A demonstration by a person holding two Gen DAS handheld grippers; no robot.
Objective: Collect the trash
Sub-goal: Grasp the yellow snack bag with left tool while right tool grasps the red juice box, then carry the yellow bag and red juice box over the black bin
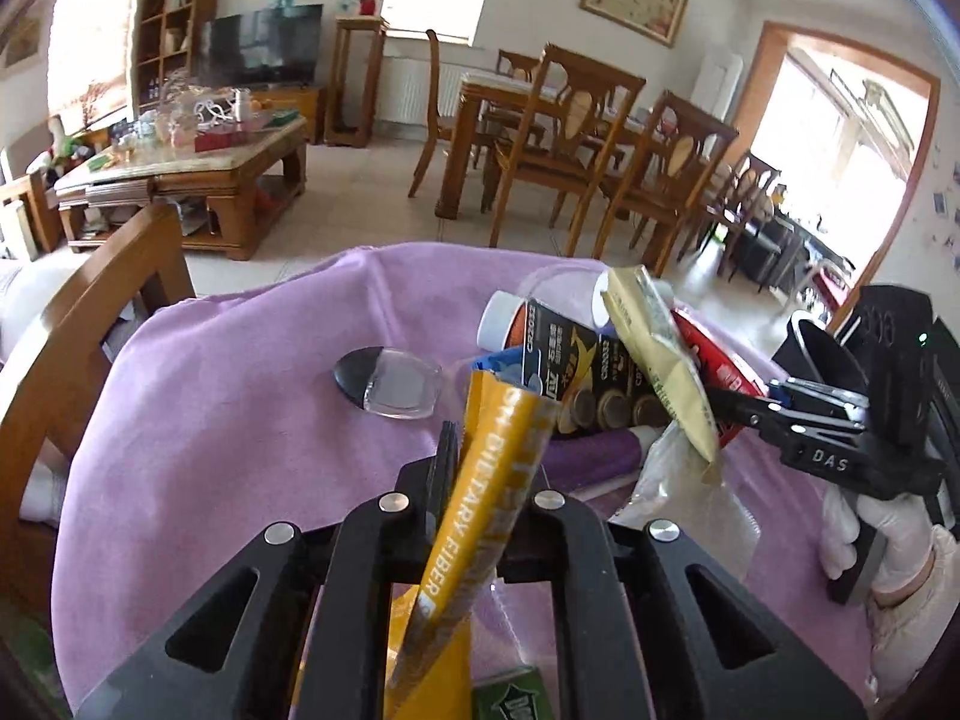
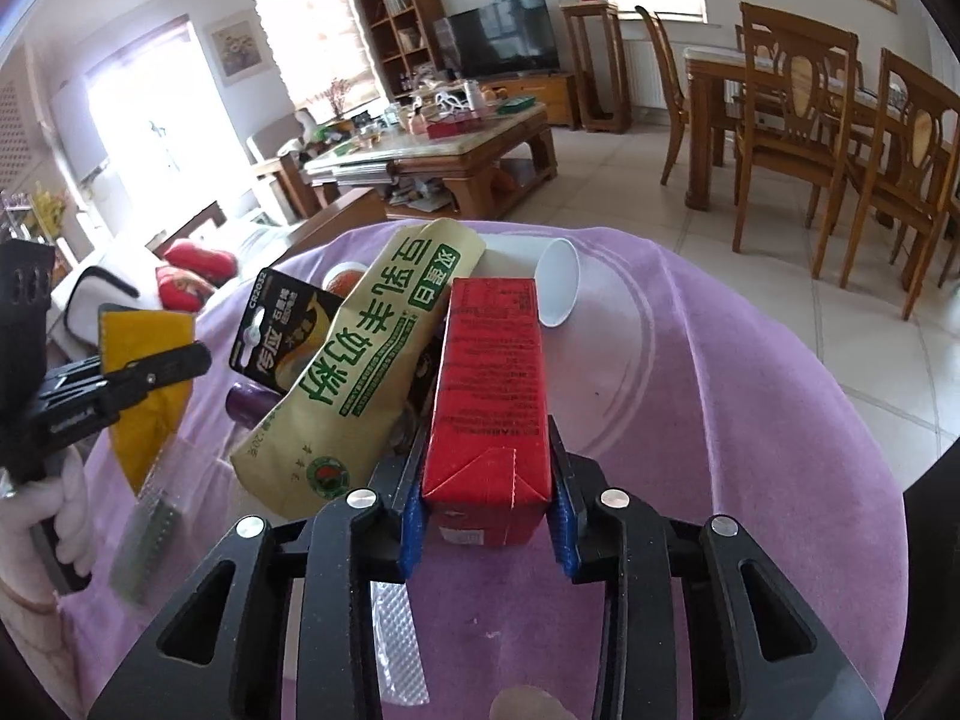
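Note:
A round table under a purple cloth (image 1: 240, 390) carries a heap of trash. My left gripper (image 1: 480, 456) is shut on a yellow "dietary fiber" sachet (image 1: 480, 492) that stands up between its fingers. My right gripper (image 2: 487, 438) is shut on a red carton (image 2: 489, 384), its blue pads pressing both sides. A beige milk-powder pouch (image 2: 360, 360) leans on the carton's left side. Behind the pouch lie a black battery card (image 2: 282, 330) and a purple cylinder (image 2: 252, 408). In the right wrist view the left gripper (image 2: 186, 360) holds the yellow sachet (image 2: 144, 396) at far left.
A white paper cup (image 2: 558, 288) lies on its side at the cloth's far edge. A clear plastic piece with a black end (image 1: 390, 381), a crumpled clear bag (image 1: 678, 480) and a blister strip (image 2: 396, 630) also lie on the cloth. A wooden chair (image 1: 90, 330) stands at the left.

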